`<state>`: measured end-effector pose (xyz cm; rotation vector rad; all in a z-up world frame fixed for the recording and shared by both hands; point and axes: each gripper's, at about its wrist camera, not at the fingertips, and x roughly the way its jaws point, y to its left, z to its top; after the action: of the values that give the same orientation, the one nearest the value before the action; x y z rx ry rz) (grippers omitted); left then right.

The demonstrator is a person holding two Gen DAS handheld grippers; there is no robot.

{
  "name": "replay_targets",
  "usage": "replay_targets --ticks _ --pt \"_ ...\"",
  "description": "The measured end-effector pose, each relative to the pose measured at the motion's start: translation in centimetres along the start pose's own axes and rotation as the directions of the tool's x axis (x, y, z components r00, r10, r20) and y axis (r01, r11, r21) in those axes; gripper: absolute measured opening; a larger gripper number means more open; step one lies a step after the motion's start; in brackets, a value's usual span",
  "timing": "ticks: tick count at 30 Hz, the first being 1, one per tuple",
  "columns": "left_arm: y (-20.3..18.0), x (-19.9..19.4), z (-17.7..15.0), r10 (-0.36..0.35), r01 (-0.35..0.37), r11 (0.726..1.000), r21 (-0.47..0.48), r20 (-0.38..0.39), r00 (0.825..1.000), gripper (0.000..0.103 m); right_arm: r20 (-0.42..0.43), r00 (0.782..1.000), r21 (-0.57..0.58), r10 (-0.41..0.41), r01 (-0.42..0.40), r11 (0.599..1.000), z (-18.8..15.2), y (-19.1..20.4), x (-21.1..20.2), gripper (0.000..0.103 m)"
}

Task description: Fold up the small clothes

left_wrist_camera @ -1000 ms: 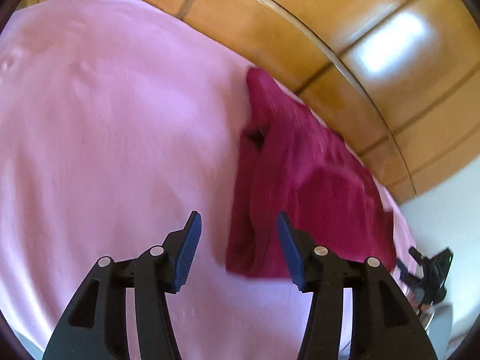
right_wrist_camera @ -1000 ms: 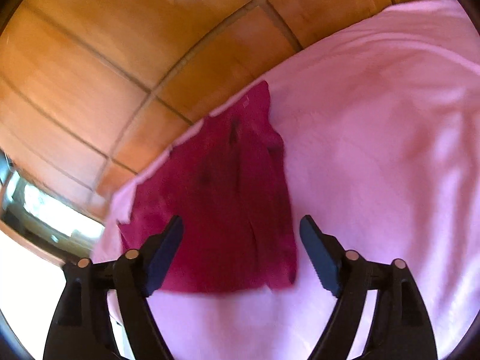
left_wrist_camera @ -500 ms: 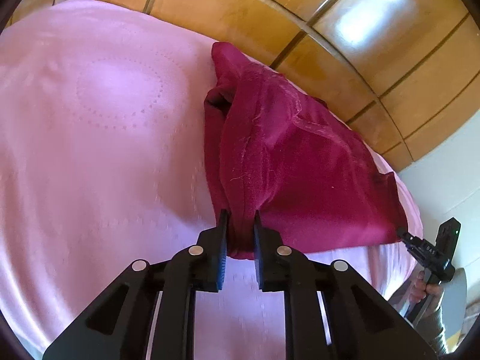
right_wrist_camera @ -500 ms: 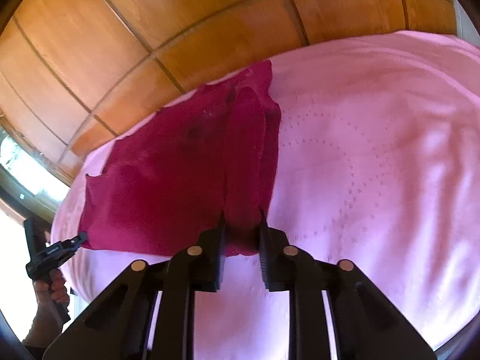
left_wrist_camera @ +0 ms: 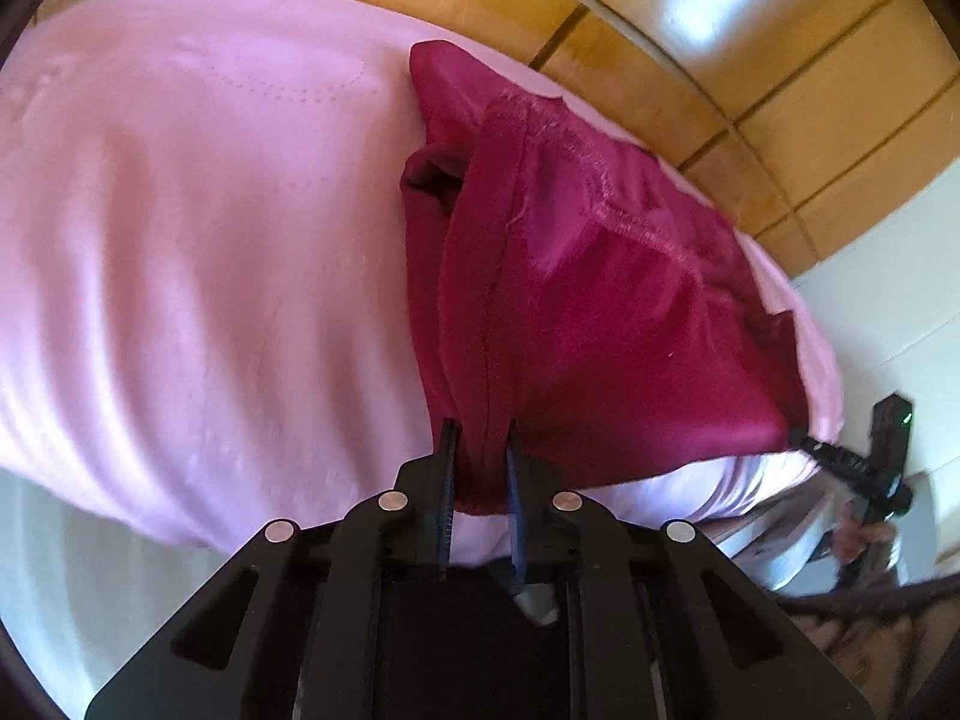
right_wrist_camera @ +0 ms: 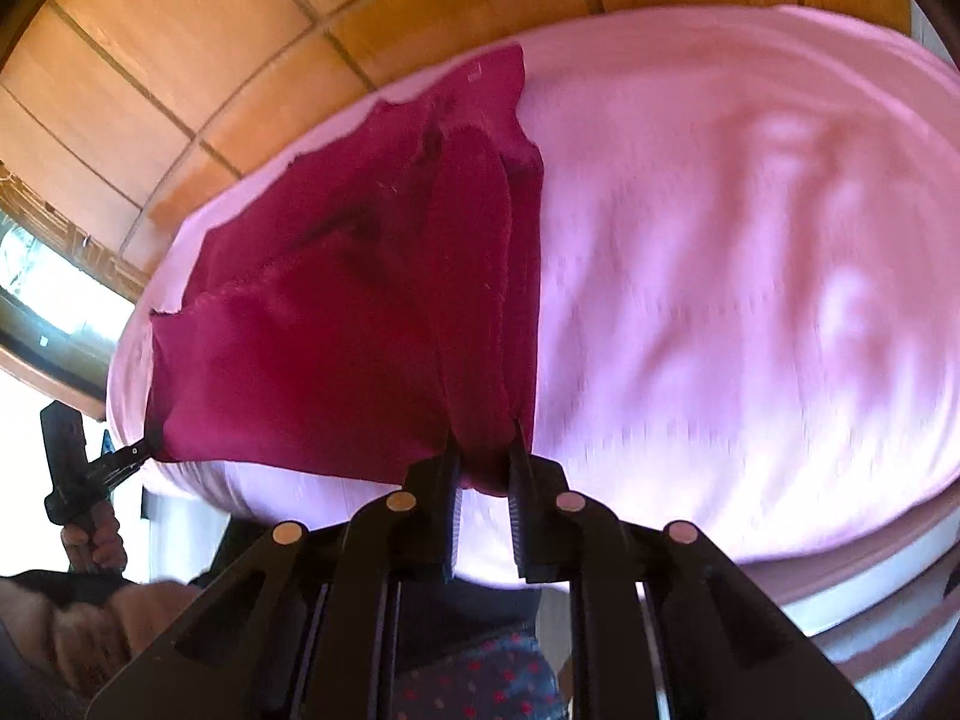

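Both near corners of the crimson garment (left_wrist_camera: 600, 324) are now clamped, left gripper (left_wrist_camera: 480, 456) and right gripper (right_wrist_camera: 485, 450), open a second ago; fold can be started.

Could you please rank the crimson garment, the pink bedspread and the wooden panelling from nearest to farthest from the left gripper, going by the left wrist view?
1. Crimson garment: its near corner is pinched in the left gripper.
2. Pink bedspread: directly under the garment, spreading to the left.
3. Wooden panelling: beyond the bed's far edge, along the top of the view.
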<state>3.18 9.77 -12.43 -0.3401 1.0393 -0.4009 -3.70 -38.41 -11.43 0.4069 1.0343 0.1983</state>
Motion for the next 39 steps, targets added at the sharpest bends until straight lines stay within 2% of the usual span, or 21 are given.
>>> replay_targets --ticks 1,3,5,7,9,10,13,16,17,18,19,23,28,32,35,39 --pt "-0.4 -0.1 0.2 0.015 -0.015 1.0 0.026 0.007 1.0 0.016 0.001 1.0 -0.01 -0.004 0.004 1.0 0.2 0.2 0.1 0.013" --pt "-0.8 -0.3 1.5 0.013 -0.015 0.999 0.037 0.039 0.999 0.026 0.013 1.0 -0.016 -0.006 0.006 1.0 0.9 0.4 0.2 0.032" --pt "-0.2 -0.8 2.6 0.01 -0.013 0.999 0.039 0.066 0.998 0.031 0.058 0.998 -0.032 -0.017 0.019 0.999 2.0 0.3 -0.1 0.049" --pt "-0.3 -0.4 4.3 0.021 -0.027 0.998 0.055 0.094 0.995 0.031 0.102 0.994 -0.046 -0.041 0.046 0.998 3.6 0.6 -0.1 0.05" --pt "-0.5 0.6 5.9 0.028 -0.035 0.997 0.07 0.1 0.995 0.031 0.138 0.988 -0.06 -0.066 0.075 0.995 5.0 0.9 0.2 0.055" --pt "-0.3 1.0 6.3 0.029 -0.036 0.997 0.073 0.097 0.995 0.031 0.16 0.983 -0.08 -0.094 0.108 0.991 6.0 1.2 0.5 0.055" --pt "-0.4 2.5 7.9 0.035 -0.042 0.996 0.081 0.094 0.995 0.031 0.183 0.976 -0.115 -0.118 0.141 0.983 7.9 1.9 1.8 0.055" --pt "-0.6 3.5 8.8 0.036 -0.044 0.996 0.078 0.1 0.994 0.029 0.18 0.973 -0.136 -0.142 0.167 0.977 9.3 2.0 3.4 0.049" --pt "-0.8 3.5 8.7 0.04 -0.049 0.996 0.076 0.109 0.993 0.017 0.172 0.975 -0.135 -0.141 0.165 0.977 9.5 1.9 3.9 0.038" --pt "-1.0 3.4 8.8 0.046 -0.056 0.995 0.078 0.124 0.991 0.009 0.158 0.979 -0.137 -0.13 0.152 0.979 9.8 1.9 4.3 0.017" --pt "-1.2 2.8 8.6 0.051 -0.065 0.994 0.089 0.147 0.988 0.008 0.153 0.979 -0.146 -0.132 0.154 0.977 9.7 2.0 4.4 0.009" --pt "-1.8 0.1 7.3 0.028 -0.055 0.991 0.126 0.209 0.978 0.007 0.17 0.976 -0.209 -0.139 0.174 0.962 8.9 3.3 2.7 0.007" --pt "-2.2 -2.7 7.4 -0.01 -0.02 0.994 0.104 0.278 0.961 0.007 0.257 0.964 -0.191 -0.064 0.115 0.975 9.1 4.5 -1.3 0.007" --pt "-3.1 -3.2 9.8 -0.016 -0.023 0.993 0.113 0.333 0.943 0.007 0.318 0.948 -0.163 -0.012 0.067 0.984 11.6 5.0 -2.0 0.007" --pt "-3.7 -2.6 12.4 0.008 -0.058 0.99 0.127 0.367 0.93 0.007 0.347 0.937 -0.136 -0.031 0.083 0.987 14.5 5.0 -0.5 0.007" --pt "-3.4 -0.5 16.7 0.054 -0.097 0.991 0.097 0.372 0.927 0.007 0.359 0.931 -0.081 -0.068 0.104 0.991 18.3 4.5 1.7 0.007"
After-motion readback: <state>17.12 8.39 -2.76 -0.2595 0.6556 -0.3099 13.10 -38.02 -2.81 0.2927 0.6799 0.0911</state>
